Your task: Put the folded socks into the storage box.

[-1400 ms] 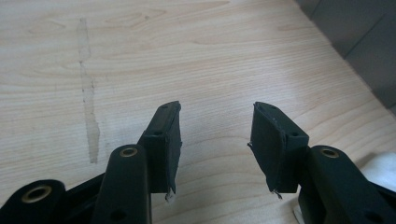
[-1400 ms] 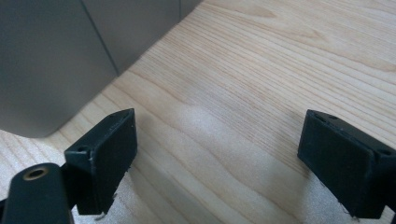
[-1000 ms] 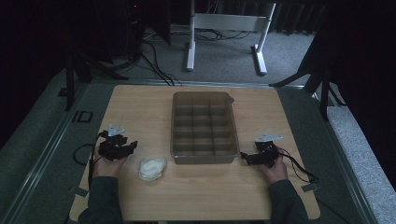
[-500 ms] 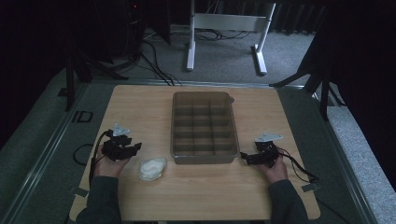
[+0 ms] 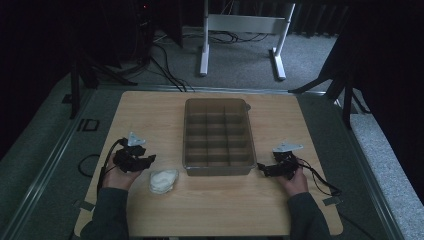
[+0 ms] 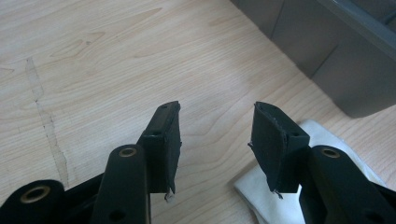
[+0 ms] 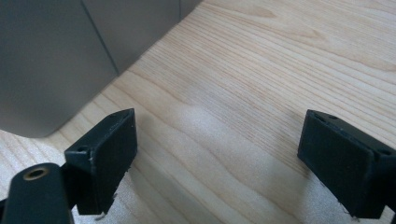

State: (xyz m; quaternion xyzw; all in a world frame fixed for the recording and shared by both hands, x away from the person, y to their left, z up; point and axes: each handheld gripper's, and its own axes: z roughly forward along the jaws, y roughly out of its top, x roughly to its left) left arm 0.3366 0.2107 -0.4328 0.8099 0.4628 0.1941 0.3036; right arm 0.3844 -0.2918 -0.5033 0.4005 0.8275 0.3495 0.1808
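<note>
Left tool (image 6: 215, 135) gapes beside, perhaps, cloth (image 6: 275, 196).

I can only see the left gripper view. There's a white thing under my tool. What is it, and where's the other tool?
Observer: It's a small crumpled white cloth lying on the table, just beside the left tool.
Operator: And the grey wall up in my corner?
Observer: That's a grey tray divided into a grid of compartments, and the high view shows nothing in them.
Operator: Where's the other tool?
Observer: The right tool sits by the tray's near right corner, jaws wide open over bare wood.
</note>
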